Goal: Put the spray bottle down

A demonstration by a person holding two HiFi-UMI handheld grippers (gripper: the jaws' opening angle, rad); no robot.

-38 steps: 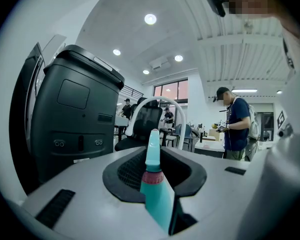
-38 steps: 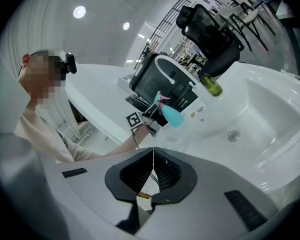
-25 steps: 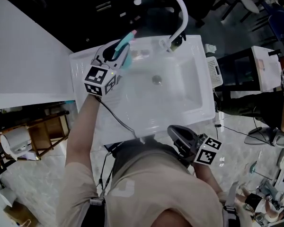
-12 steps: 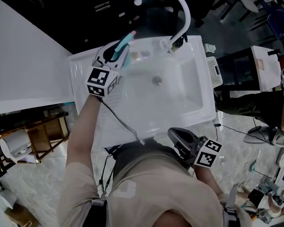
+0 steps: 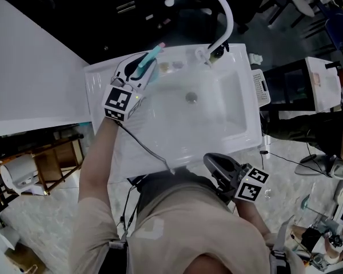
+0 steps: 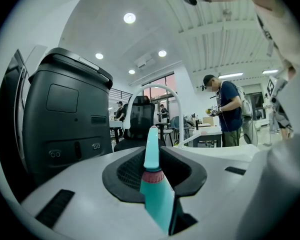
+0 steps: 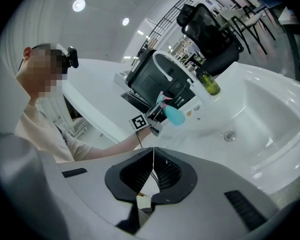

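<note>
Teal bottle (image 6: 157, 199) with a reddish collar and a pale tapering nozzle, tilted. The left gripper (image 5: 138, 66) has its jaws partly closed and clamped on the bottle's body, holding it over the far-left corner of the sink (image 5: 248, 104), left of the faucet (image 5: 220, 10). The right gripper (image 7: 153, 160) is at the sink's near-right edge, jaws pressed together with nothing between them.
</note>
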